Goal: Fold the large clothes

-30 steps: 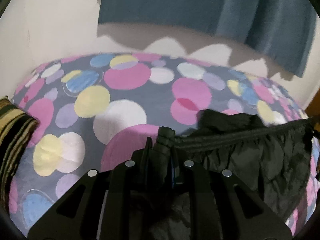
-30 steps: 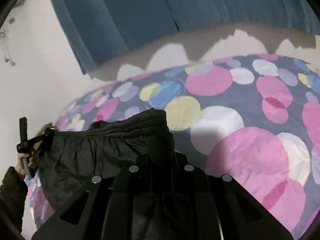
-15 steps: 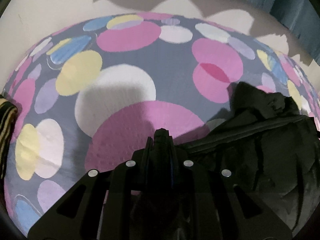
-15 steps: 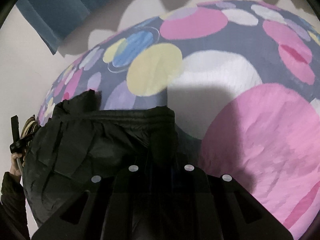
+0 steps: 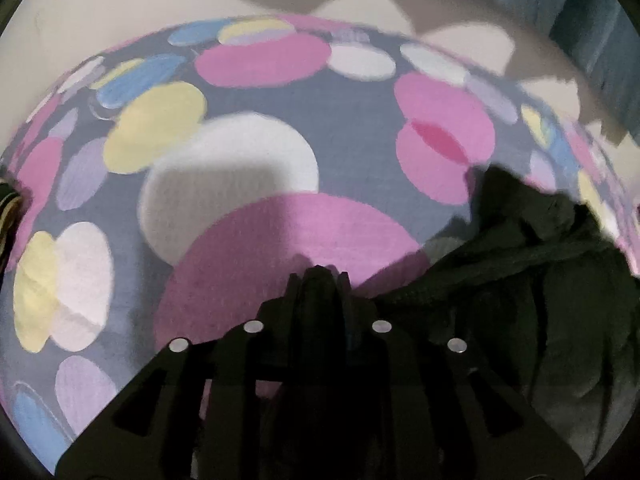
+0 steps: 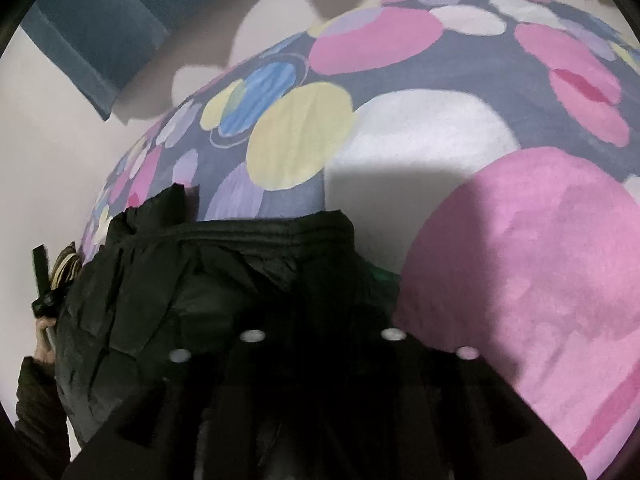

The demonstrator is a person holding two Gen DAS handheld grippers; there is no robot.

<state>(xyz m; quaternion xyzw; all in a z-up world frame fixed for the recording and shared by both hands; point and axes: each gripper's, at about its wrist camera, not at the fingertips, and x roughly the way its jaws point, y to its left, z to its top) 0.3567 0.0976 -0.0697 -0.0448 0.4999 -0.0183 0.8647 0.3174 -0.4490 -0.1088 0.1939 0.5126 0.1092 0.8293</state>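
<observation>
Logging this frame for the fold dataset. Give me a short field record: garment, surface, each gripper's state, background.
garment: black padded garment, ribbed elastic hem stretched between both grippers
surface: bed cover with coloured circles
left gripper: shut on the hem's end, fingers close together
right gripper: shut on the other end of the hem, fingers mostly hidden by fabric
garment position: hem end at the left gripper low over the bed cover, contact not clear
background: pale wall, blue curtain

Dim light, hard shadows, motion blur, fisheye-bent edges
</observation>
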